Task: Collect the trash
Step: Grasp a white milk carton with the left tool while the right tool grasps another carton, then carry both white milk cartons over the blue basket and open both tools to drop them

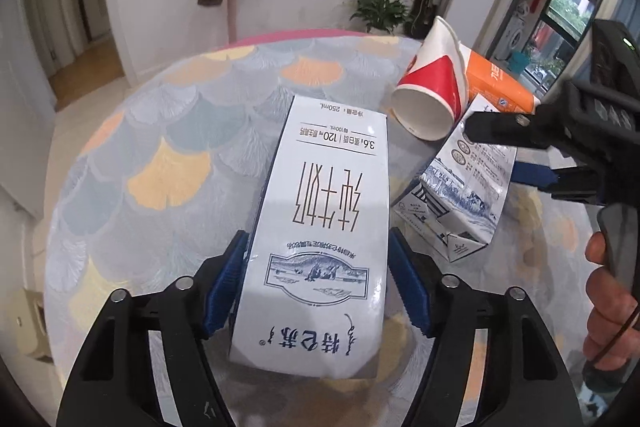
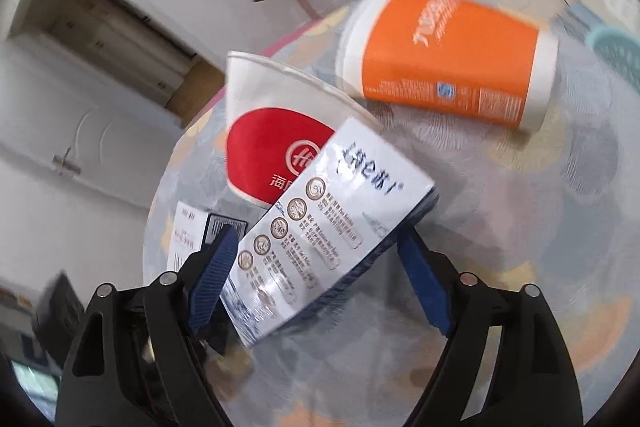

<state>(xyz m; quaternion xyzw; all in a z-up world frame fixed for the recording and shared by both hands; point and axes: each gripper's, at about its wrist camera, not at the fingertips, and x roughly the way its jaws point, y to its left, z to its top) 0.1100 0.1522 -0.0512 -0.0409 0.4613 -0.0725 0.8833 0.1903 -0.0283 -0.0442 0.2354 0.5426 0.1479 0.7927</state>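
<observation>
A white milk carton [image 1: 328,187] lies flat on the patterned round table [image 1: 160,147]. My left gripper [image 1: 316,233] straddles its near half; the blue pads [image 1: 226,287] hug its sides, with a thin gap on the right. A second, crumpled milk carton [image 2: 320,227] leans tilted between the pads of my right gripper [image 2: 316,233], which stands open with clear space at its right pad. The left wrist view shows this carton [image 1: 460,195] and the right gripper [image 1: 494,151] too. A red-and-white paper cup [image 2: 272,147] lies on its side behind it.
An orange-and-white tub [image 2: 448,63] lies on its side further back on the table [image 2: 520,227]. A person's hand [image 1: 604,291] holds the right gripper's handle. A teal basket [image 2: 616,51] shows past the table's edge. Coat stand, plant and doorways are beyond.
</observation>
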